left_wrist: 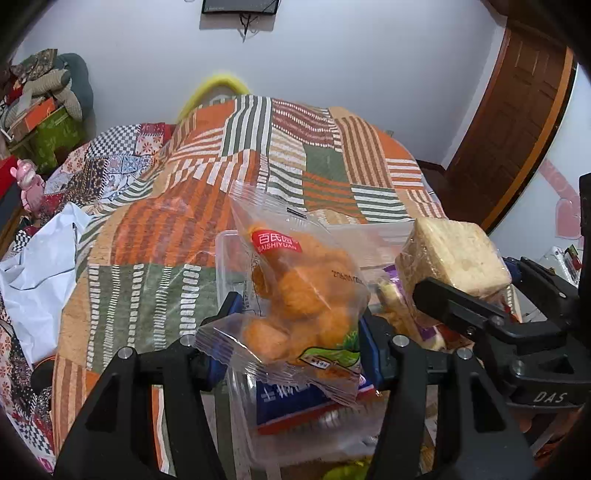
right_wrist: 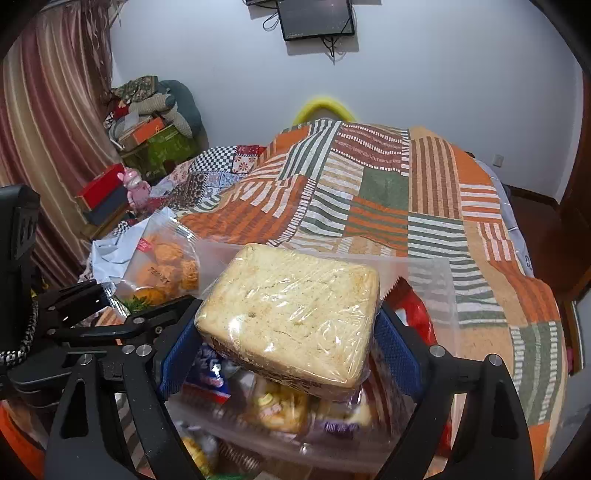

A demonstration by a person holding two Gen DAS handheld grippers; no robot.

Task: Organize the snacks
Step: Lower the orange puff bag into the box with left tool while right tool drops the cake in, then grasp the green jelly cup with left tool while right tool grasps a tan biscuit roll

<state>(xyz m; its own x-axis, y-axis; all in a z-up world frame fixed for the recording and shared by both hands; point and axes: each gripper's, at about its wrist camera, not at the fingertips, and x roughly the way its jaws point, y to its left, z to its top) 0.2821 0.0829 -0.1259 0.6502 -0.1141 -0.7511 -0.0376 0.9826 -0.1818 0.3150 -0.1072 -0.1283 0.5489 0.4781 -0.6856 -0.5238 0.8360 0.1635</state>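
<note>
Two grippers each carry a snack above a clear plastic bin (left_wrist: 229,243) that stands on a bed covered by a patchwork quilt (left_wrist: 155,229) of orange, green and white striped panels. The left gripper (left_wrist: 295,332) is clamped on a transparent bag of orange fried snacks (left_wrist: 295,291) with a red label, its blue pads pressing the lower part of the bag from both sides while the top of the bag stands up and leans toward the far left. In the right wrist view the same bag shows at the left, beside the bin's far left corner. The right gripper (right_wrist: 288,332) grasps a pale, square block of cake wrapped in clear film (right_wrist: 291,314), the blue pads (right_wrist: 399,347) set wide against its left and right sides, and the block is tilted with its broad face up. From the left wrist view this cake sits at the right, just beside the bag and slightly farther. Below both, the bin already holds several packets: a blue-and-white packet (left_wrist: 291,402) near the left, a purple-trimmed packet (right_wrist: 340,424) and a red wrapper (right_wrist: 413,314) toward the right. A crumpled white plastic bag (left_wrist: 40,273) lies on the quilt at the left, and a dark screen (right_wrist: 314,18) hangs on the far white wall.
</note>
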